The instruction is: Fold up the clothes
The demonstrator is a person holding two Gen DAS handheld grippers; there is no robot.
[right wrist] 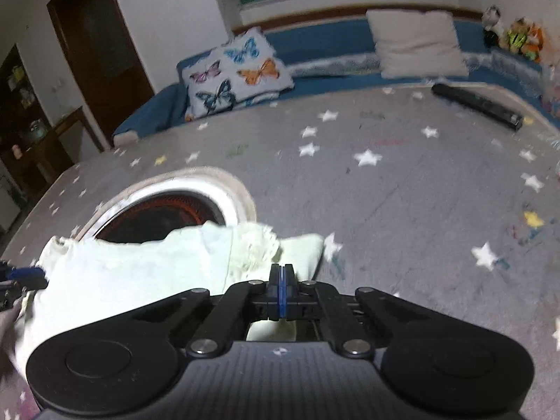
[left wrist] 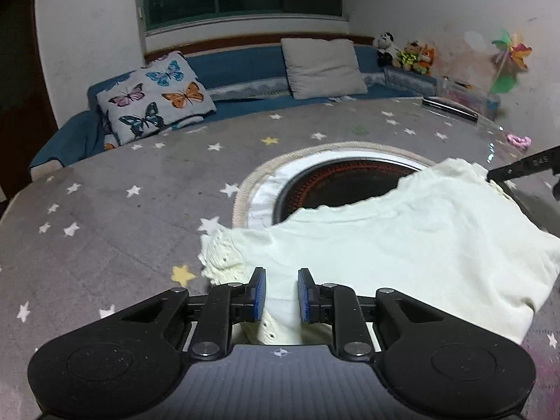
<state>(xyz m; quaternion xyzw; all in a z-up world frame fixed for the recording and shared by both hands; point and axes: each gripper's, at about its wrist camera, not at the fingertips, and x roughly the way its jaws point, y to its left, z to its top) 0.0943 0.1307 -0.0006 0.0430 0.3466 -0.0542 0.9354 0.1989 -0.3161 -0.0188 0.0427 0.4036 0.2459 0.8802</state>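
A pale yellow garment with lace trim (left wrist: 402, 245) lies on the grey star-print table cover (left wrist: 122, 210), partly over a round opening. My left gripper (left wrist: 281, 292) is open, its blue pads either side of the garment's near lace edge. In the right wrist view the garment (right wrist: 140, 273) lies at lower left. My right gripper (right wrist: 281, 290) has its pads pressed together at the garment's right edge; whether cloth is pinched between them is hidden. The right gripper also shows at the left wrist view's right edge (left wrist: 525, 168), touching the garment's far corner.
A round opening with a dark glowing heater (left wrist: 346, 182) sits in the table's middle. A black bar-shaped object (right wrist: 477, 106) lies at the far right. A blue sofa with a butterfly cushion (left wrist: 154, 98) and a grey pillow (left wrist: 322, 66) runs behind the table.
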